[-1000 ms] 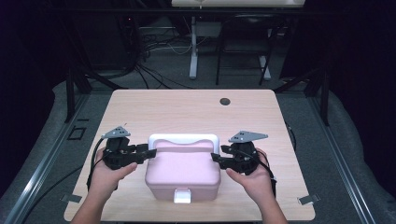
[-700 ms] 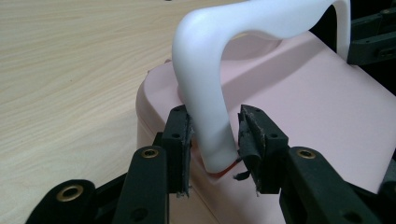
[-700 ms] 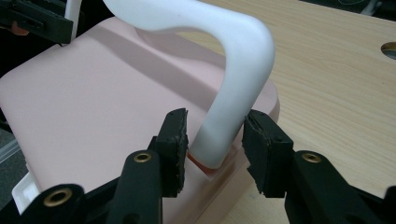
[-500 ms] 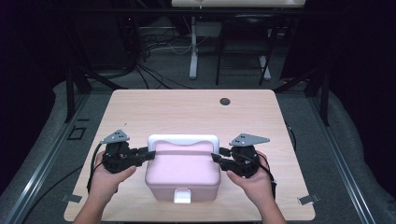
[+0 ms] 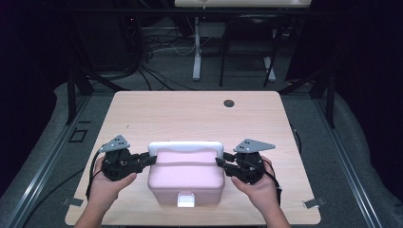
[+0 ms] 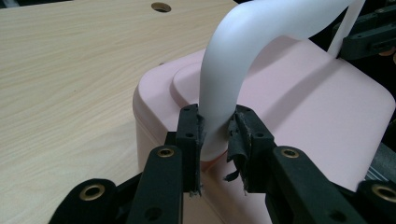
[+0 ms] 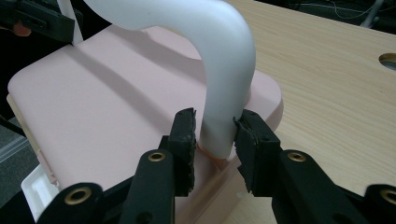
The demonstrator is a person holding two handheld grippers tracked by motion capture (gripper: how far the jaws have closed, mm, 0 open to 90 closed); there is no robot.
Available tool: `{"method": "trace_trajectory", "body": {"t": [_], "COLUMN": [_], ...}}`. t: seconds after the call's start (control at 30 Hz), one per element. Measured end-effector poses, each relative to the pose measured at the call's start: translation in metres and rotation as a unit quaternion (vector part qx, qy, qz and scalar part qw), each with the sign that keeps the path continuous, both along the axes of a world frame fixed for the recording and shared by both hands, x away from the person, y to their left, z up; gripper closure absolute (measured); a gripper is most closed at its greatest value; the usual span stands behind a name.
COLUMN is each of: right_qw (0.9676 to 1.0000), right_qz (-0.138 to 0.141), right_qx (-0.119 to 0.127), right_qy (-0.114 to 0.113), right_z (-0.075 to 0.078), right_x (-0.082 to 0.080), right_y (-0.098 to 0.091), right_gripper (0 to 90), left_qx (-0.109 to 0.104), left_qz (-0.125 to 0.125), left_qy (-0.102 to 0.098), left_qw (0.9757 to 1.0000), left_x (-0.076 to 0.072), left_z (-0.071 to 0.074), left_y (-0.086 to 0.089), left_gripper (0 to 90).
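You held the white handle in both claws, left claw and right claw; uneven lifting could tip the pink box.

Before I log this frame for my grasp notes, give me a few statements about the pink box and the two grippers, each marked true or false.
1. The left gripper is clamped on one end of the white handle. True.
2. The right gripper hovers open above the table, away from the box. False: it is shut on the handle's other end.
3. The pink box lies on its side. False: it sits upright, lid up, with the handle arched above the lid.
4. A white latch is on the box's side nearest the person. True.
5. The table has a round hole near its far edge. True.
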State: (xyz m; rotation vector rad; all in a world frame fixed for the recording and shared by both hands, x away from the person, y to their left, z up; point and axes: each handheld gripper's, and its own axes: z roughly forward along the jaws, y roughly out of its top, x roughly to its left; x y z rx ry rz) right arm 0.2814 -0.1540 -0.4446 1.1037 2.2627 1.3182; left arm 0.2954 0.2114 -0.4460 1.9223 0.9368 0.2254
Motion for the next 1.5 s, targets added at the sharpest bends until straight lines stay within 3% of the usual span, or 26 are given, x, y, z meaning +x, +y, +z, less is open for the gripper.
{"method": "trace_trajectory", "body": {"t": [0.83,1.13,1.5], "right_qw": [1.0,1.0,0.9999], "right_qz": [-0.005,-0.004,-0.006], "right_qx": [0.0,0.007,0.014], "right_qy": [0.002,0.0,-0.002], "right_z": [0.002,0.006,0.009], "right_x": [-0.003,-0.004,-0.002], "right_y": [-0.002,-0.003,-0.004], "right_gripper": [73.5,73.7,73.7], "left_qx": [0.0,-0.006,0.004], "left_qz": [-0.005,-0.001,-0.006], "left_qy": [0.008,0.011,0.016], "left_qw": [1.0,0.9999,0.9998], "left_x": [-0.002,-0.002,0.002], "left_z": [0.002,0.007,0.014], "left_y": [-0.001,-0.001,-0.001], "left_gripper": [73.6,73.5,73.5]}}
